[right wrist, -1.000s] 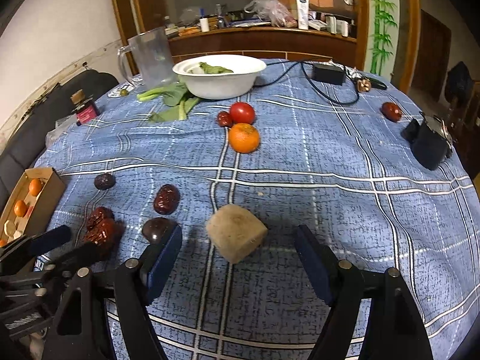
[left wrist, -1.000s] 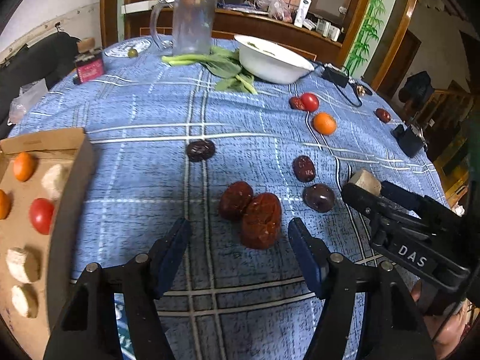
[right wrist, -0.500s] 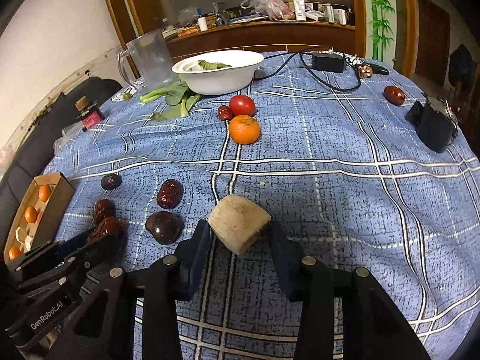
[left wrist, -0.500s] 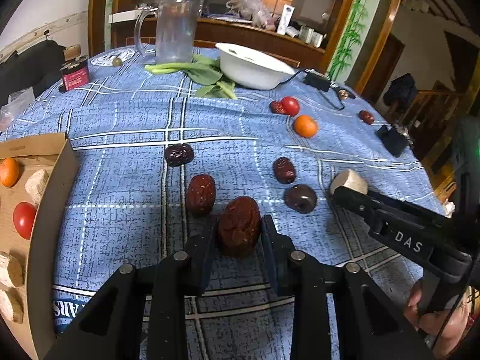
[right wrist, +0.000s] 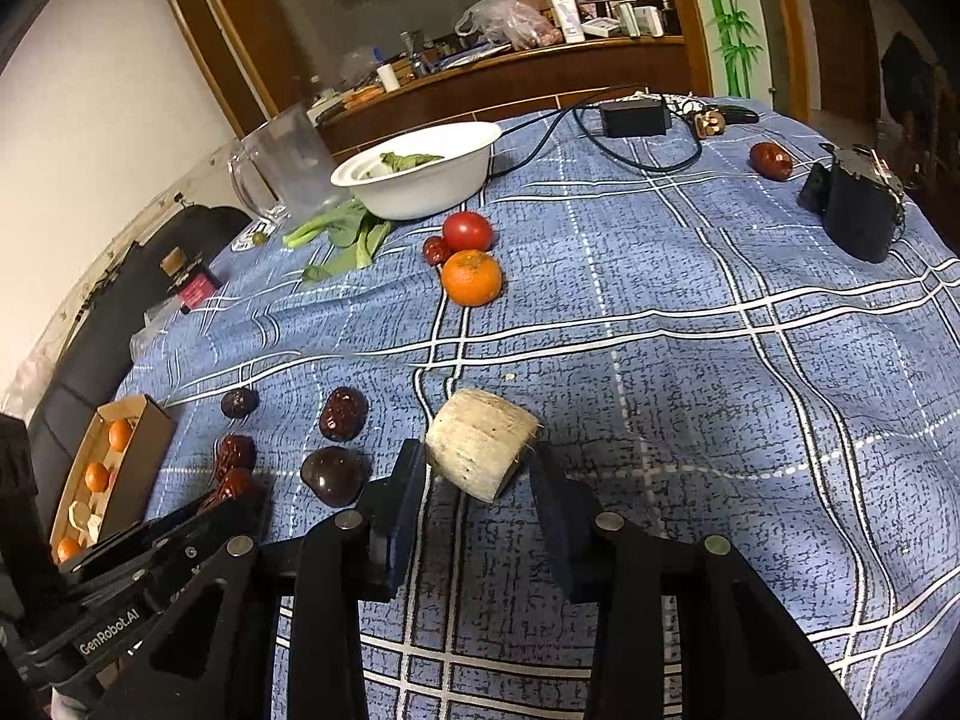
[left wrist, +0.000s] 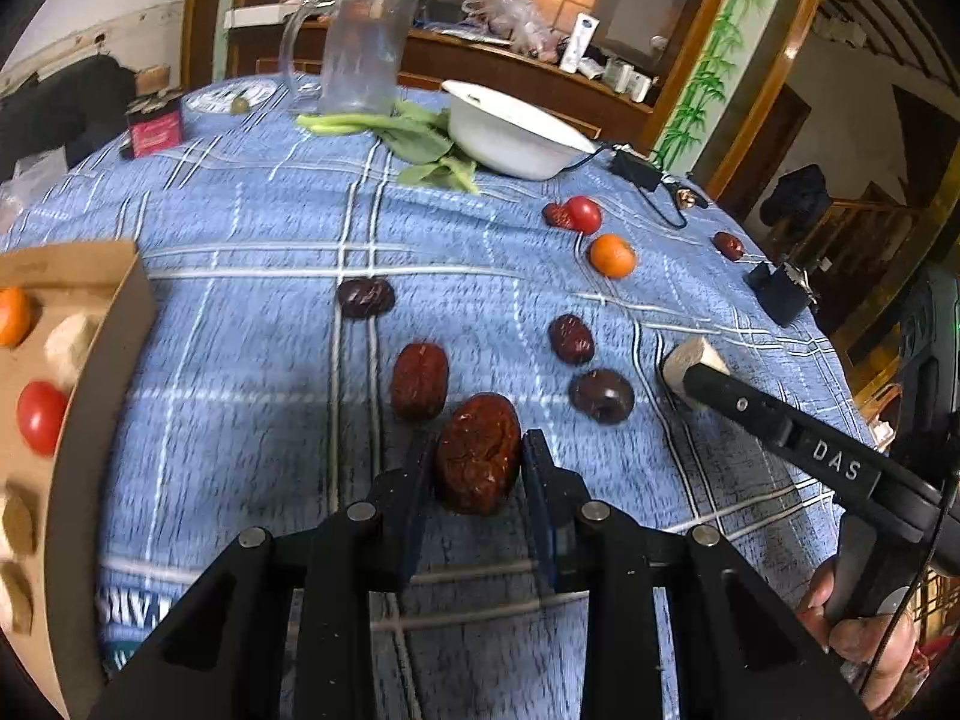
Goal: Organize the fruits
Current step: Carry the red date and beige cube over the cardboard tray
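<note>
Left wrist: blue plaid tablecloth (left wrist: 252,228) (wooden counter (left wrist: 528,69) behind).

Blue plaid cloth (right wrist: 690,360) covers the bench, and the white bowl (right wrist: 420,180) at the far side is the anchor. Clear jug (right wrist: 288,168) sits just left of it, green leaves (right wrist: 348,234) right in front, black adapter (right wrist: 633,117) with its cable off to the right, some greens inside the bowl.
</note>
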Demonstrator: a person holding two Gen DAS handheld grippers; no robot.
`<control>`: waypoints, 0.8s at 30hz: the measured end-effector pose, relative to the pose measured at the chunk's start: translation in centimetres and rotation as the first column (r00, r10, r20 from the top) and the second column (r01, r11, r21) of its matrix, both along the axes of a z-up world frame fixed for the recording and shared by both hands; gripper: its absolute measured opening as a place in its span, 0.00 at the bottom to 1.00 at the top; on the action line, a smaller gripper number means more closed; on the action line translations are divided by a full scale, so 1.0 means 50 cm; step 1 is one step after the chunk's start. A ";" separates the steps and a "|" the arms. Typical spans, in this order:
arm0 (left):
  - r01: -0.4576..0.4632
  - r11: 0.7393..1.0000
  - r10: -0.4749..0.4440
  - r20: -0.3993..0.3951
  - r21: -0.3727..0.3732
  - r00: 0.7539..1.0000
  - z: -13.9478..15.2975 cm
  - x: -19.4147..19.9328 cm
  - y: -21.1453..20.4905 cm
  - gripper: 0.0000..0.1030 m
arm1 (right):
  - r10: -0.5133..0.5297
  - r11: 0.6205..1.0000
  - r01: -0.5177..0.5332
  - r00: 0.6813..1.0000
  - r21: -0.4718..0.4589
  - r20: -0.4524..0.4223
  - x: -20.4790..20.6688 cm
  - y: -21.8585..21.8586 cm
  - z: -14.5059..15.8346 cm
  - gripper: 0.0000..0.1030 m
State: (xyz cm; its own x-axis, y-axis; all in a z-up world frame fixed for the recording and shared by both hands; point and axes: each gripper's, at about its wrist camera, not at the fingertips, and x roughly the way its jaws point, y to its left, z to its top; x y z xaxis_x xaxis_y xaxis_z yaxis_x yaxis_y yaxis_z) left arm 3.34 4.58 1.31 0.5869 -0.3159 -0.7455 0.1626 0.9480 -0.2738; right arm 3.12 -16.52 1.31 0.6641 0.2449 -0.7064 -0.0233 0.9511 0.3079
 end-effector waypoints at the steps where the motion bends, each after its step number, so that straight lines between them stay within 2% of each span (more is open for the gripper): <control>1: 0.000 1.000 0.000 -0.019 -0.026 1.000 0.002 -0.012 0.007 0.27 | -0.003 1.000 0.003 1.000 -0.007 0.003 -0.001 0.001 0.001 0.37; 3: 0.005 0.997 -0.007 -0.023 -0.078 1.000 0.018 -0.045 0.023 0.27 | -0.013 0.999 0.014 1.000 -0.028 0.011 -0.007 0.003 0.005 0.37; 8: 0.002 0.988 0.002 0.021 -0.152 1.000 0.078 -0.143 0.093 0.28 | 0.010 0.991 -0.006 0.999 -0.131 0.031 -0.057 0.041 0.025 0.28; 11: -0.050 0.984 0.058 0.046 -0.173 0.997 0.096 -0.194 0.156 0.28 | 0.045 0.987 -0.034 0.997 -0.156 0.069 -0.103 0.075 0.053 0.28; 14: -0.116 0.977 0.128 0.056 -0.182 0.990 0.101 -0.229 0.222 0.28 | 0.076 0.988 -0.061 0.992 -0.144 0.098 -0.139 0.102 0.077 0.22; 19: -0.213 0.954 0.235 0.085 -0.210 0.968 0.119 -0.280 0.333 0.28 | 0.110 0.988 -0.094 0.987 -0.126 0.120 -0.181 0.137 0.105 0.22; 21: -0.248 0.944 0.273 0.090 -0.217 0.958 0.123 -0.294 0.373 0.28 | 0.104 0.984 -0.084 0.987 -0.155 0.123 -0.183 0.142 0.108 0.22; 23: -0.271 0.936 0.299 0.099 -0.226 0.949 0.126 -0.310 0.405 0.28 | 0.059 0.982 -0.034 0.990 -0.188 0.127 -0.169 0.131 0.106 0.27; 24: -0.279 0.934 0.308 0.105 -0.225 0.946 0.128 -0.320 0.416 0.28 | 0.024 0.983 -0.002 0.993 -0.185 0.118 -0.153 0.113 0.102 0.40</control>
